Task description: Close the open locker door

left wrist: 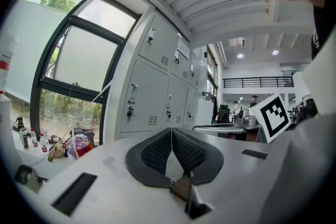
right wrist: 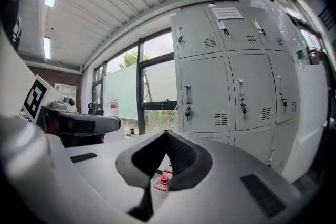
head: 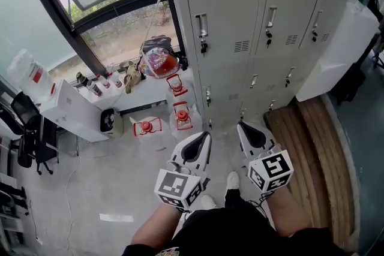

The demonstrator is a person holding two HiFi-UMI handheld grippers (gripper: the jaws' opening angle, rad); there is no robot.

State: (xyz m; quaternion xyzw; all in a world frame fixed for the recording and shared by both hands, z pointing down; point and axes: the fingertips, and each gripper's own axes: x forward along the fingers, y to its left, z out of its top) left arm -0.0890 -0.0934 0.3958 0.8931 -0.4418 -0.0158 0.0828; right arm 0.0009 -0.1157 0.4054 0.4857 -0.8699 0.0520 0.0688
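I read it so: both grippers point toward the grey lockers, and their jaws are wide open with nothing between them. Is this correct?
The jaws are not wide open. The left gripper and the right gripper each have their jaws closed together, as the left and right gripper views show. Otherwise right: both point toward the grey lockers, nothing between the jaws.

My left gripper (head: 206,136) and right gripper (head: 241,127) are white shells with black textured pads (left wrist: 155,152), and each carries a cube (head: 178,187) of black-and-white square markers. I wear black clothing (head: 234,231) and white shoes (head: 232,180).
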